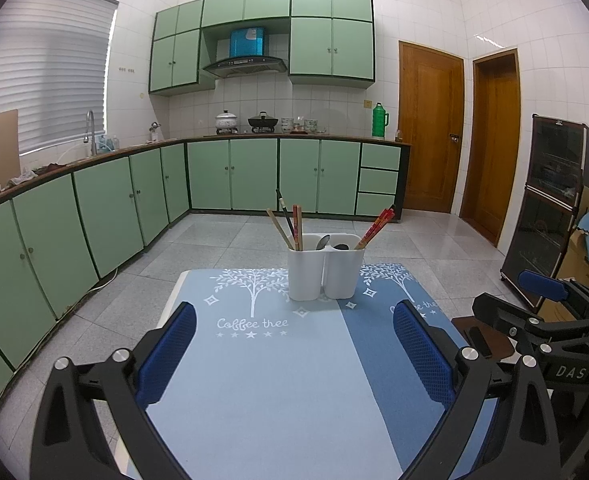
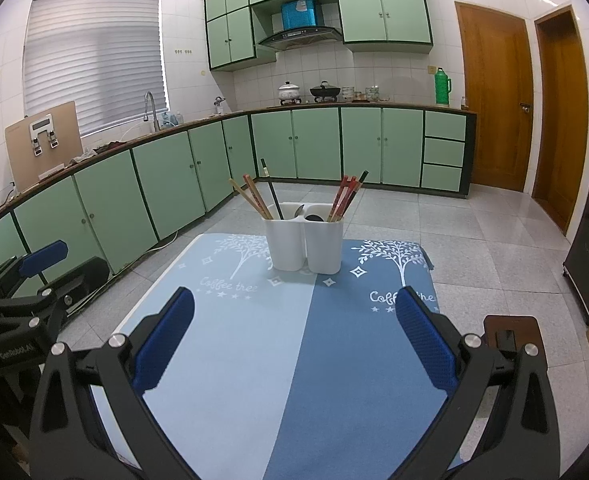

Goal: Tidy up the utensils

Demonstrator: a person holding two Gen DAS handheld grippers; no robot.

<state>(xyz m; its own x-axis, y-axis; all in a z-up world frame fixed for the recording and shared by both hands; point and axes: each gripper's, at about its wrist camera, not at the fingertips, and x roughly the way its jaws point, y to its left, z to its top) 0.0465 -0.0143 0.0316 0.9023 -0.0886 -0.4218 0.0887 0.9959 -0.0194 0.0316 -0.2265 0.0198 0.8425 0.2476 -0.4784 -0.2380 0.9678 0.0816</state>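
A white utensil holder (image 1: 324, 266) with compartments stands upright at the far end of a blue mat (image 1: 278, 380). It holds chopsticks (image 1: 296, 226) on the left, a spoon (image 1: 322, 241) in the middle and red chopsticks (image 1: 376, 226) on the right. It also shows in the right wrist view (image 2: 304, 242) with chopsticks (image 2: 254, 200) and red chopsticks (image 2: 344, 198). My left gripper (image 1: 294, 320) is open and empty, well short of the holder. My right gripper (image 2: 294, 308) is open and empty too, beside the left one.
The mat (image 2: 294, 360) covers a small table on a tiled floor. Green cabinets (image 1: 94, 208) run along the left and back. A dark glass cabinet (image 1: 550, 208) and cardboard boxes stand at the right. The right gripper's body (image 1: 546, 320) shows at the left view's right edge.
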